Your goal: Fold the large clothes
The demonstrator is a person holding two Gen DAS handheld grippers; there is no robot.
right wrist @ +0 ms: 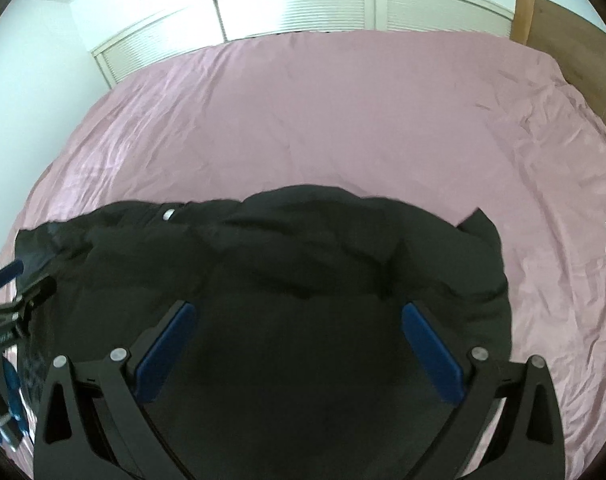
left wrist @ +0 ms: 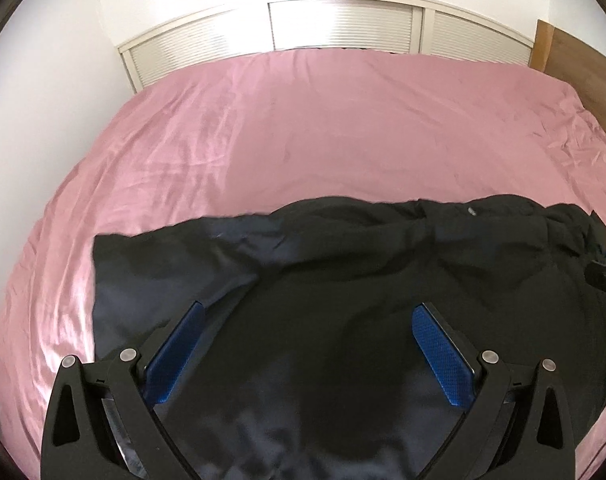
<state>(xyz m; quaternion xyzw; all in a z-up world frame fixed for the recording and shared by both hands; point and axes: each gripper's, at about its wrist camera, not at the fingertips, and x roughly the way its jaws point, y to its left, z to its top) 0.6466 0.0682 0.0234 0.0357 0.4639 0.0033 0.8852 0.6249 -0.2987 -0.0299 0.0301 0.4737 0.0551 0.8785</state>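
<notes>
A large black garment [left wrist: 323, 280] lies bunched on the near part of the pink bed sheet [left wrist: 303, 120]; it also shows in the right wrist view [right wrist: 303, 264], with a small silver snap [right wrist: 169, 214] near its far edge. My left gripper [left wrist: 308, 310] hangs open and empty just above the garment's left half. My right gripper [right wrist: 299, 312] hangs open and empty above its right half. The right gripper's tip [left wrist: 605, 274] shows at the right edge of the left wrist view; the left gripper [right wrist: 7, 312] shows at the left edge of the right wrist view.
The pink sheet [right wrist: 303, 120] covers a wide bed that stretches far ahead. White louvered closet doors [left wrist: 343, 24] stand behind the bed. A wooden panel [left wrist: 583, 68] rises at the far right. A white wall [left wrist: 43, 80] is on the left.
</notes>
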